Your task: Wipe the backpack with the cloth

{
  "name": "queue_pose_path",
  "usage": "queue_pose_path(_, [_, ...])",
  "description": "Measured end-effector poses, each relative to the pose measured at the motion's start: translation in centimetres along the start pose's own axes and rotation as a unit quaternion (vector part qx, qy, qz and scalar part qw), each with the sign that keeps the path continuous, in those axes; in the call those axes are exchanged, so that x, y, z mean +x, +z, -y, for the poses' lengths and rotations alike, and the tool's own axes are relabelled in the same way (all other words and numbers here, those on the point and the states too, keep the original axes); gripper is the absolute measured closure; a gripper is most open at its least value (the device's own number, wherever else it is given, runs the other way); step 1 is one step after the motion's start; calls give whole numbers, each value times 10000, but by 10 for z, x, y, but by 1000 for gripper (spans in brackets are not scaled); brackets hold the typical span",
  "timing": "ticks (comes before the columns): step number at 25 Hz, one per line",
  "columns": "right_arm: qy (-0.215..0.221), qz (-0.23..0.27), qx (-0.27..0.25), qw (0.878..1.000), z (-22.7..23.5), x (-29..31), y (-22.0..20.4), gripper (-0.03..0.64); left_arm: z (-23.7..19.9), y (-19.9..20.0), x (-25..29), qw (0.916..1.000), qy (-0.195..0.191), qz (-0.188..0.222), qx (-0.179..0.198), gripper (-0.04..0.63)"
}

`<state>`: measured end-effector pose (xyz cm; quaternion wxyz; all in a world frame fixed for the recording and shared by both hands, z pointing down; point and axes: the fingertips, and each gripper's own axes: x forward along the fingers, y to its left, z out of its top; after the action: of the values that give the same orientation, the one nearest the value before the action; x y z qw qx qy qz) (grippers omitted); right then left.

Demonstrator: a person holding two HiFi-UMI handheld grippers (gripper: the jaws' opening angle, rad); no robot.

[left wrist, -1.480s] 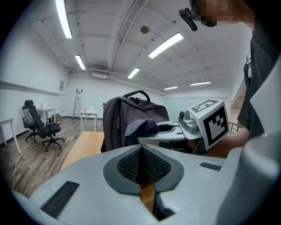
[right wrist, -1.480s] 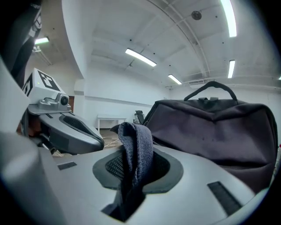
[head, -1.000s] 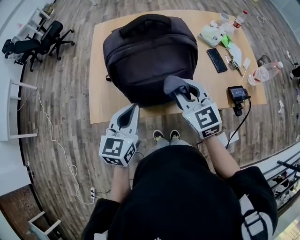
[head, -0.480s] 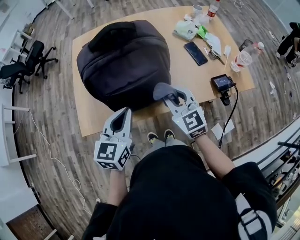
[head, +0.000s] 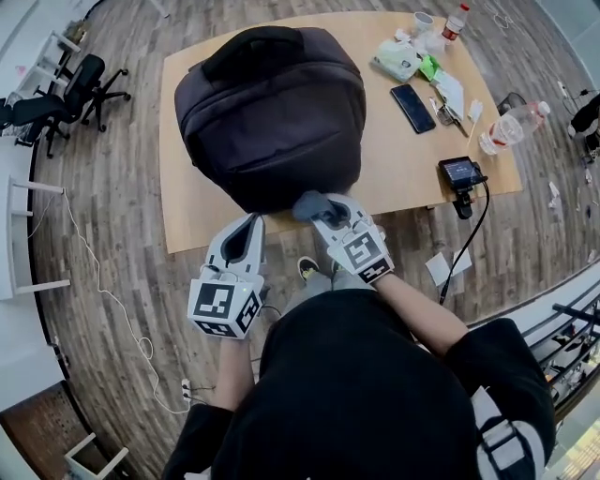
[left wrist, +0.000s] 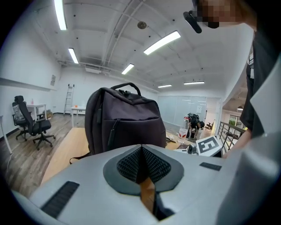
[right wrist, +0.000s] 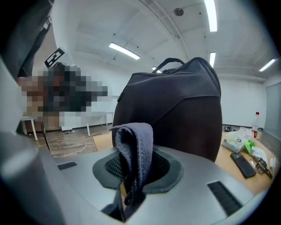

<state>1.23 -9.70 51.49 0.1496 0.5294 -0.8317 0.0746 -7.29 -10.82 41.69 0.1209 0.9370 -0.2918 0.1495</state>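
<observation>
Cloth [right wrist: 136, 154], soft and limp, is pinched by a fold in my right hand-held gripper [head: 323, 212], just before the backpack [head: 272, 103], likely bulky and yielding, on the surface [head: 412, 159] ahead, while my left hand-held gripper [head: 249, 225], beside it, is closed on nothing.

No words, brands or numbers I can read anywhere. The only signs are code patterns. In the head view a black-and-white square marker [head: 214, 302] sits on the cube of my left gripper [head: 249, 225], at about 8 o'clock. A second square marker [head: 366, 251] sits on the cube of my right gripper [head: 326, 211], just off centre at 3 o'clock. The red-capped bottle [head: 454, 21] at 1 o'clock has a label band, but its print is too small. The clear bottle [head: 511, 128] at 2 o'clock has an illegible label. The small screen device [head: 460, 171], also at 2 o'clock, shows nothing legible.
</observation>
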Motion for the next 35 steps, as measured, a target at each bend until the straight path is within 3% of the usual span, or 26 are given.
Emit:
queue_pose_path(6, [-147, 285, 1010, 9944, -2, 8, -2, 531, -16, -14, -12, 9995, 246, -79, -185, 578])
queue_pose_path(12, [1, 809, 2199, 9722, -17, 19, -19, 532, -25, -20, -21, 9987, 415, -130, -272, 578])
queue_pose_path(18, [427, 826, 3610, 9279, -46, 62, -47, 531, -34, -25, -34, 9975, 593, -194, -319, 578])
queue_pose_path(22, [1090, 722, 4239, 8962, -83, 95, -54, 531, -40, -30, -43, 9964, 736, -243, -349, 578])
queue_pose_path(25, [1319, 610, 4681, 8716, -94, 112, -60, 531, -41, -29, -47, 9960, 795, -204, -349, 578])
queue_pose_path(29, [1200, 303, 4800, 8685, -84, 108, -77, 531, -45, -27, -47, 9961, 787, -168, -362, 578])
queue_pose_path(35, [749, -178, 4491, 8901, -39, 73, -98, 532, -35, -18, -24, 9986, 435, -66, -285, 578])
